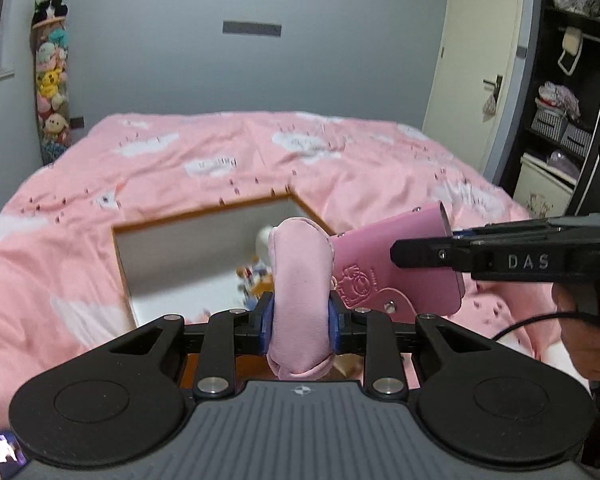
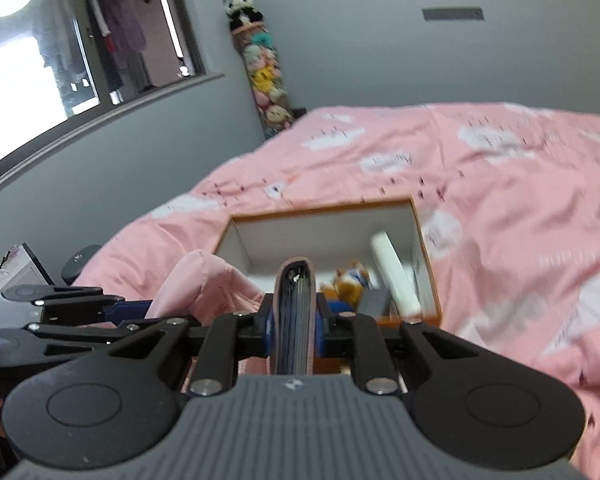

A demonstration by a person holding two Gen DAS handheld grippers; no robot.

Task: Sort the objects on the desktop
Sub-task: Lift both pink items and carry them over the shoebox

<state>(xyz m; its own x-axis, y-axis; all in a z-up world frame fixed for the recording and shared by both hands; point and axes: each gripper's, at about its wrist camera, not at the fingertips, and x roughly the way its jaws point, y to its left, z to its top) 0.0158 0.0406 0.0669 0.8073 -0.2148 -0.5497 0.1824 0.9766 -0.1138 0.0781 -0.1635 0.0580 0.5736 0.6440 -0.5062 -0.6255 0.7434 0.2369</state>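
My left gripper (image 1: 300, 312) is shut on a soft pink pouch (image 1: 300, 272), which stands upright between the blue pads. To its right, my right gripper (image 1: 420, 248) is shut on a flat pink card wallet (image 1: 384, 268) with an embossed figure. In the right wrist view the right gripper (image 2: 294, 320) pinches that wallet (image 2: 294, 292) edge-on, and its dark inner sleeves show. The left gripper (image 2: 128, 312) and its pouch (image 2: 208, 284) are at the left. Both are held above an open orange-rimmed box (image 1: 204, 210) (image 2: 320, 210) lying on the bed.
Inside the box lie a white roll (image 2: 392, 276), small toy figures (image 2: 350, 280) and a dark grey block (image 2: 374, 302). A pink cloud-print bedcover (image 1: 180, 160) surrounds the box. A column of plush toys (image 1: 52, 80) stands in the corner, a door (image 1: 472, 80) and shelves (image 1: 568, 100) at right.
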